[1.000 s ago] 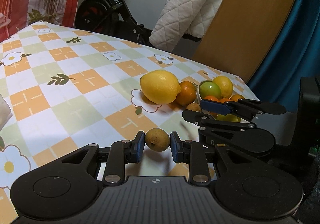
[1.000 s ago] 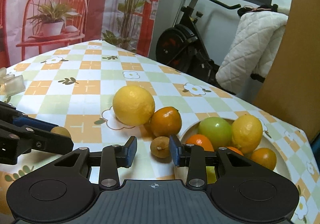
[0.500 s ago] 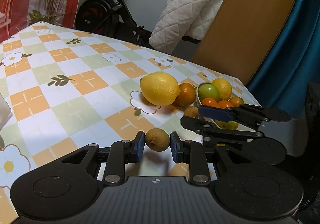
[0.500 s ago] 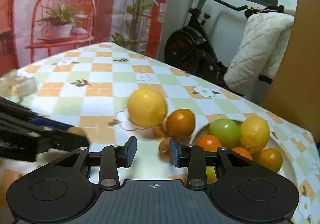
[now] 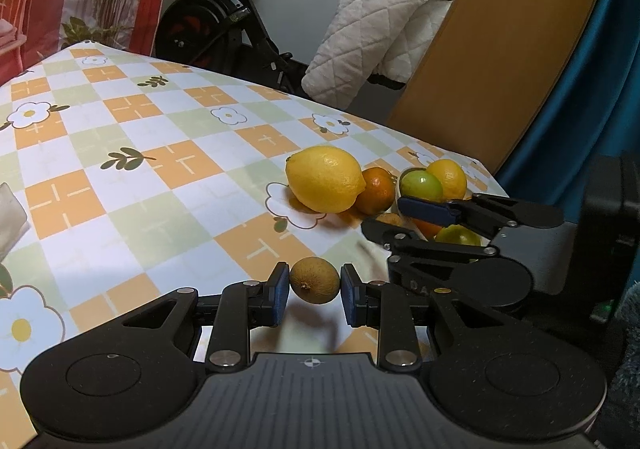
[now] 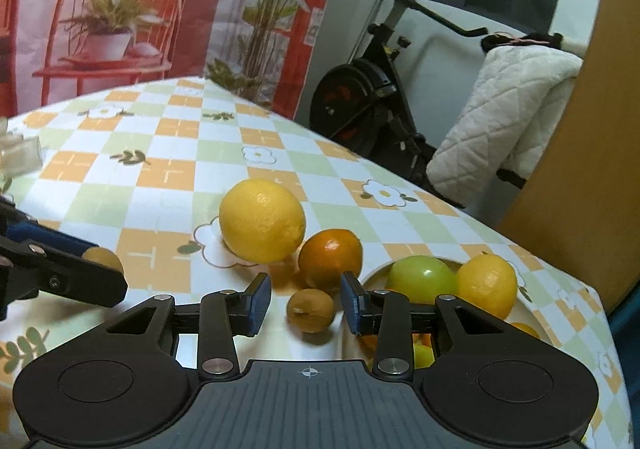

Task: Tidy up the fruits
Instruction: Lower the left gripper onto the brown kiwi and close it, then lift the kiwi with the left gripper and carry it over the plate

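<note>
Our left gripper [image 5: 315,293] pinches a small brown fruit [image 5: 314,280] between its blue pads, holding it just above the checkered tablecloth [image 5: 120,145]. Our right gripper [image 6: 306,303] has its fingers spread apart, and a second small brown fruit [image 6: 310,309] lies on the cloth between them; we see a gap on each side, so neither pad presses on it. Just beyond that fruit sit a large lemon [image 6: 262,220] and an orange [image 6: 330,257], touching each other. To their right a white bowl [image 6: 532,323] holds a green apple [image 6: 423,279], a smaller lemon [image 6: 487,285] and more oranges partly hidden behind the right finger. An exercise bike [image 6: 372,97] stands past the table.
</note>
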### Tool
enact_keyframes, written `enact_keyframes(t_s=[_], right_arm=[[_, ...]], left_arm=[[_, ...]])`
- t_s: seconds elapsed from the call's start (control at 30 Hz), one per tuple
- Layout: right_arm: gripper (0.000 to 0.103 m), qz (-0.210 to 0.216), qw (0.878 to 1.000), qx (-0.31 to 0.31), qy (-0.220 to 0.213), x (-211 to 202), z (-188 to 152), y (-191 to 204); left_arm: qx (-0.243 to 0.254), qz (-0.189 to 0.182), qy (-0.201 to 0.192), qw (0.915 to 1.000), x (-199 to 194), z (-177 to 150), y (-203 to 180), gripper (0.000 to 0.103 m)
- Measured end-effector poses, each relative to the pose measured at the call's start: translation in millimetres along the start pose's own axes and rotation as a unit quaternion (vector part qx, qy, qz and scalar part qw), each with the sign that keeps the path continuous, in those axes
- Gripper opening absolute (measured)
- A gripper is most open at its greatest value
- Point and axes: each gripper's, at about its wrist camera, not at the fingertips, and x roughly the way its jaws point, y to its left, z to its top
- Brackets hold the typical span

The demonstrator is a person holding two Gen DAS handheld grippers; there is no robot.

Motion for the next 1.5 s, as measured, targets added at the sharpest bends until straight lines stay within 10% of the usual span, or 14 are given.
enact_keyframes(t_s=[0.47, 0.67, 1.5], right_arm=[[0.029, 0.077, 0.996, 0.032, -0.009, -21.5, 0.7, 2.6], [0.033, 0.031, 0.999, 0.026, -0.023, -23.9, 6.8, 0.6], [0.035, 0.097, 0.989, 0.113, -0.002, -86.5, -46.8, -14.6]], left_arm=[[-0.003, -0.003, 0.003, 1.0, 2.5, -0.2, 0.8, 0.029], [-0.003, -0.004, 0.003, 1.0, 2.1, -0.2, 0.7, 0.029], [-0.017, -0.004, 0.011, 0.9998, 2.5, -2.1, 2.7, 0.029]])
